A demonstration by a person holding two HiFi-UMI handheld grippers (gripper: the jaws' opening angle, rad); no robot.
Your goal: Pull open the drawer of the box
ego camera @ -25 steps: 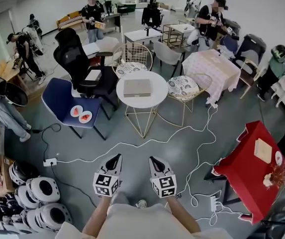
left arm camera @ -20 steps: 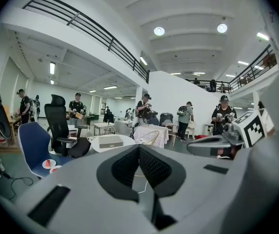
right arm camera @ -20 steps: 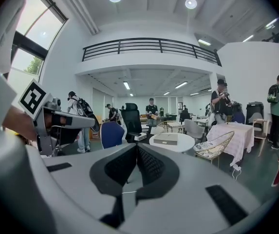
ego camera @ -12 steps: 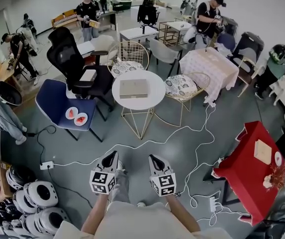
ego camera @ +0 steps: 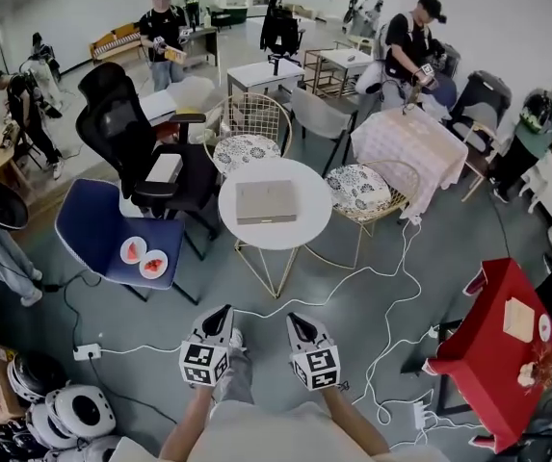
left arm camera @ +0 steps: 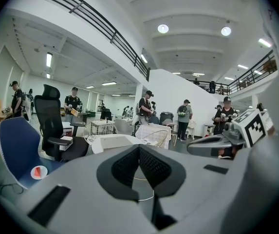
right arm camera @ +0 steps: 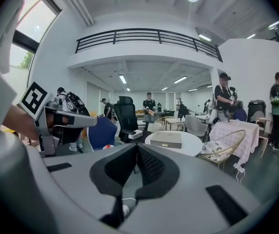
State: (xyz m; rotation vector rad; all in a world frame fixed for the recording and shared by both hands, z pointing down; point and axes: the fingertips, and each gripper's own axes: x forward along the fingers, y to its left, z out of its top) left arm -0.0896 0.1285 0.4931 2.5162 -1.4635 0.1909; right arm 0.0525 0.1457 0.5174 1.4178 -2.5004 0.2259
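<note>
Head view: the box point(ego camera: 266, 201) is sitting on the round white bench point(ego camera: 306, 227) at mid-frame. It is showing larger and lower in the frame than a second ago, so the person is walking up to it. Its drawer is looking shut and untouched. Both claws are riding at the lower middle of the frame, well short of the bench. The left claw point(ego camera: 220, 316) and right claw point(ego camera: 299, 323) are each pressed closed on nothing. The approach is only getting under way, and a claw is going to need opening before taking the drawer front.
</note>
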